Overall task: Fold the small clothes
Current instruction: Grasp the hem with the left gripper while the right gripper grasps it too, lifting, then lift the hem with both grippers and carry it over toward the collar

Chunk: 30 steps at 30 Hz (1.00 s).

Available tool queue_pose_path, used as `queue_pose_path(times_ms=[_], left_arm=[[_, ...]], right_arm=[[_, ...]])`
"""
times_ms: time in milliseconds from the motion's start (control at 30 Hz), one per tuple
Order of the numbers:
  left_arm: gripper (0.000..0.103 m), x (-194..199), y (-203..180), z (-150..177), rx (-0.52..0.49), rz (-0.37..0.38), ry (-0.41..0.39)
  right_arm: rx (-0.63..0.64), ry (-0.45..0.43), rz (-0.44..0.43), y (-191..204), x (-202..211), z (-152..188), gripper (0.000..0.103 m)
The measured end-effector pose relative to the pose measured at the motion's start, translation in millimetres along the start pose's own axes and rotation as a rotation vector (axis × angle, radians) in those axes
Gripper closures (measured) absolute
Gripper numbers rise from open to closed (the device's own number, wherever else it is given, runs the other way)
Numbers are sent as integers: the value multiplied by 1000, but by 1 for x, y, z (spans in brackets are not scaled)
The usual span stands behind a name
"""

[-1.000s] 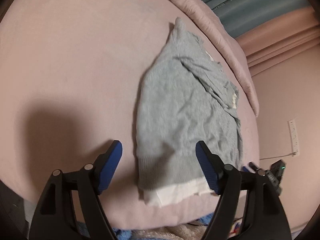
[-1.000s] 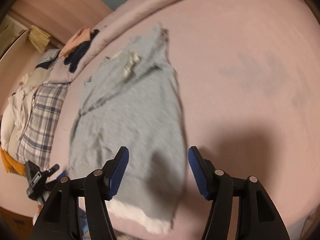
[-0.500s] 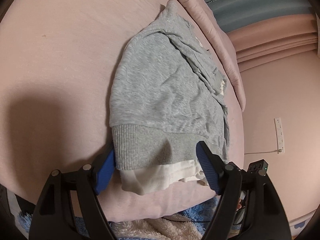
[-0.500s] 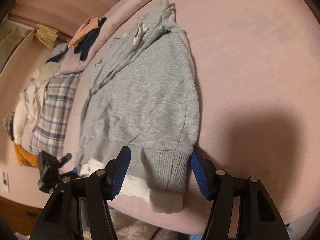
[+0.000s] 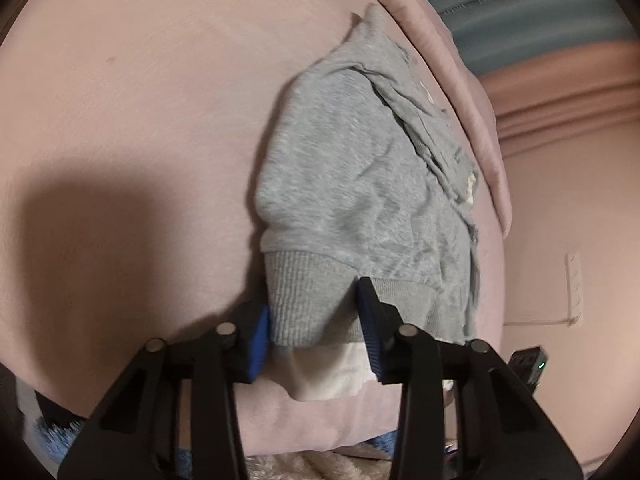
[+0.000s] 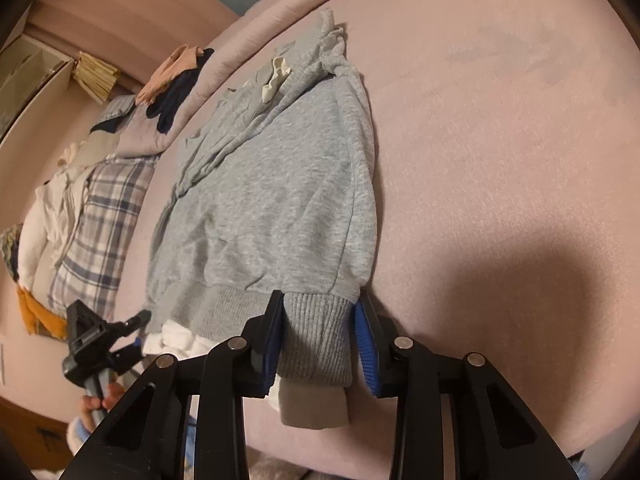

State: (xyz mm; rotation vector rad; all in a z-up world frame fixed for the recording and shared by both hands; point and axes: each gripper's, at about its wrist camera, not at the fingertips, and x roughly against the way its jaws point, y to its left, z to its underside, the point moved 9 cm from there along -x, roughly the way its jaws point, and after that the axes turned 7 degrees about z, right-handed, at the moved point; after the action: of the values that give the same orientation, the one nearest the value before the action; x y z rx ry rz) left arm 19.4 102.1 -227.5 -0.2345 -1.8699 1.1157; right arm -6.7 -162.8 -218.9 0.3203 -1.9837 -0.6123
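Both grippers, wide apart a second ago, are closing: left gripper [image 5: 316,326] and right gripper [image 6: 318,338] apparently pinch the grey sweatshirt's [image 6: 276,200] ribbed hem, ready for folding.

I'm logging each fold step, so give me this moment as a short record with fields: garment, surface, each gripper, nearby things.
garment: grey knit sweatshirt with a white layer showing below its ribbed hem, lying flat
surface: pink bed cover
left gripper: jaws closing, ribbed hem corner between them
right gripper: jaws closing, the other ribbed hem corner between them
nearby things: plaid cloth and a pile of other clothes beside the bed cover
fold: not yet begun
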Motion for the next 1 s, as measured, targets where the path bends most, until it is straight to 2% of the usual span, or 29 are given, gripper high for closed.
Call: queue_pose_path(times_ms=[133, 267, 467, 567, 733, 833, 1000], left_arm=[[82, 10, -5, 2, -17, 11, -15], [86, 30, -29, 0, -61, 75, -65], [91, 85, -78, -14, -146, 206, -202], [91, 101, -97, -13, -208, 219, -238], [92, 110, -117, -4, -275, 252, -237], [92, 119, -127, -2, -276, 316, -243], [92, 153, -166, -1, -376, 415, -282]], right_arm=[[3, -31, -6, 5, 7, -1, 76], [0, -82, -84, 18, 29, -7, 79], [-7, -171, -202, 35, 70, -20, 80], [9, -217, -244, 47, 88, -24, 80], [61, -255, -307, 68, 112, -25, 80], [54, -264, -331, 70, 118, -25, 80], [92, -321, -389, 82, 148, -22, 80]])
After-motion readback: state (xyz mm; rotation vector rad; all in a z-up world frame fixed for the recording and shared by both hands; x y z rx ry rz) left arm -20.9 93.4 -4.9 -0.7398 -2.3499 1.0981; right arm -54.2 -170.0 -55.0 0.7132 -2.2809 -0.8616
